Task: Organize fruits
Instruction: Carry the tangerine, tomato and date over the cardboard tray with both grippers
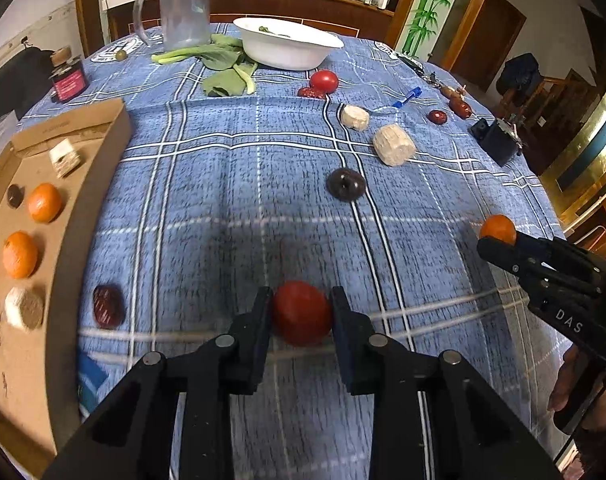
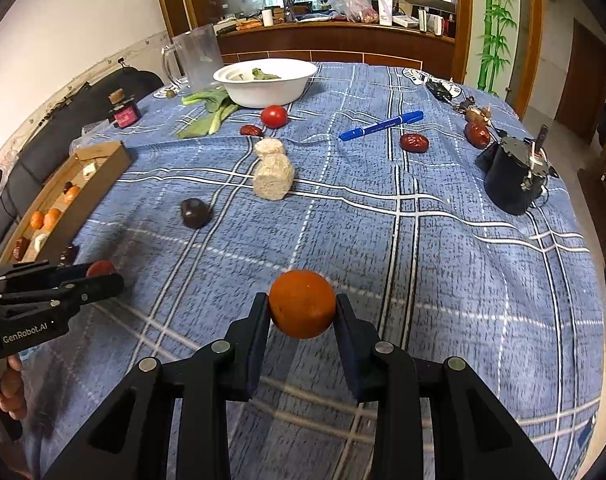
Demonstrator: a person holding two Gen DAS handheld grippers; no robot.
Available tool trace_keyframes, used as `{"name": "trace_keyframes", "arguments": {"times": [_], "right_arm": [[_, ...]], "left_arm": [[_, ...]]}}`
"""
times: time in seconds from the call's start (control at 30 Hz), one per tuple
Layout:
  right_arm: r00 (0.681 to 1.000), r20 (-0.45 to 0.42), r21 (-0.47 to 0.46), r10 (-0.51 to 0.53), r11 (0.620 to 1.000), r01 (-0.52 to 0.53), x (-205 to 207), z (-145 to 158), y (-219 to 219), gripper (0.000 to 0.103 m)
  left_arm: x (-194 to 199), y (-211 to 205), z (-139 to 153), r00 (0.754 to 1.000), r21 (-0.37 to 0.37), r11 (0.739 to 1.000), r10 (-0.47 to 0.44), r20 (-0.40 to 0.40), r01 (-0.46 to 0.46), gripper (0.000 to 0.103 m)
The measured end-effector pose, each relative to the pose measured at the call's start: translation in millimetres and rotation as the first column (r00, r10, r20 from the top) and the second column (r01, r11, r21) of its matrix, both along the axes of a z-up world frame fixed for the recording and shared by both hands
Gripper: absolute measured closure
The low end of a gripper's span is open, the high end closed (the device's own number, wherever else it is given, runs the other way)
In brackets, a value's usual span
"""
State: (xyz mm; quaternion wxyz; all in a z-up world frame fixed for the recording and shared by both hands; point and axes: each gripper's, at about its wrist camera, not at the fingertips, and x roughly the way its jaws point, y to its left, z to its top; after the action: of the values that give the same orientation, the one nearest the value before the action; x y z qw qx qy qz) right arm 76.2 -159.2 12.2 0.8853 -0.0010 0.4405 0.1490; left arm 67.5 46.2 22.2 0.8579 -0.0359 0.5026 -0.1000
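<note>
My left gripper [image 1: 301,312] is shut on a red tomato [image 1: 301,314], held just above the blue plaid tablecloth [image 1: 223,184]. My right gripper [image 2: 302,312] is shut on an orange tangerine [image 2: 302,304], also above the cloth; it shows at the right of the left wrist view [image 1: 499,229]. A cardboard tray [image 1: 91,184] at the left holds tangerines [image 1: 44,202], a dark fruit and pale blocks. Loose on the cloth lie a second tomato [image 1: 323,81], a dark plum [image 1: 345,184] and red dates [image 1: 108,306].
A white bowl [image 1: 291,46], leafy greens [image 1: 223,64], a clear pitcher [image 1: 183,8] and a small jar [image 1: 67,78] stand at the far side. Two pale cylinders [image 1: 394,145], a blue pen [image 2: 381,125] and a black device [image 2: 511,178] lie to the right.
</note>
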Motion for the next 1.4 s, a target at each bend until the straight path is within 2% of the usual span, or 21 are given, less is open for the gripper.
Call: {"name": "trace_keyframes", "arguments": {"times": [0.2,0.33,0.57,0.83,1.13,1.4], "right_arm": [[1.0,0.017,-0.013,0.01,1.0,-0.01,-26,8,7,0.069],[1.0,0.014,-0.001,0.01,1.0,-0.009,-40,10,12,0.069],[1.0,-0.002,0.01,0.011,1.0,-0.011,-55,10,25,0.069],[1.0,-0.017,0.012,0.026,1.0,-0.026,-59,10,45,0.069],[0.998,-0.003,0.003,0.066,0.998,-0.066,-58,19,72,0.069],[0.992,0.024,0.013,0.123,0.992,-0.124,-55,32,105,0.068]], "left_arm": [[-34,1,14,0.999,0.046,0.999,0.008,0.036,-0.009,0.076],[-51,8,25,0.998,0.031,0.999,0.031,0.053,-0.032,0.076],[-64,25,40,0.994,0.047,0.996,0.073,0.085,-0.077,0.075],[-77,39,54,0.987,0.055,0.994,0.089,0.134,-0.097,0.075],[-84,60,65,0.982,0.031,0.992,0.117,0.15,-0.123,0.075],[-88,92,71,0.971,0.004,0.983,0.182,0.155,-0.185,0.075]]}}
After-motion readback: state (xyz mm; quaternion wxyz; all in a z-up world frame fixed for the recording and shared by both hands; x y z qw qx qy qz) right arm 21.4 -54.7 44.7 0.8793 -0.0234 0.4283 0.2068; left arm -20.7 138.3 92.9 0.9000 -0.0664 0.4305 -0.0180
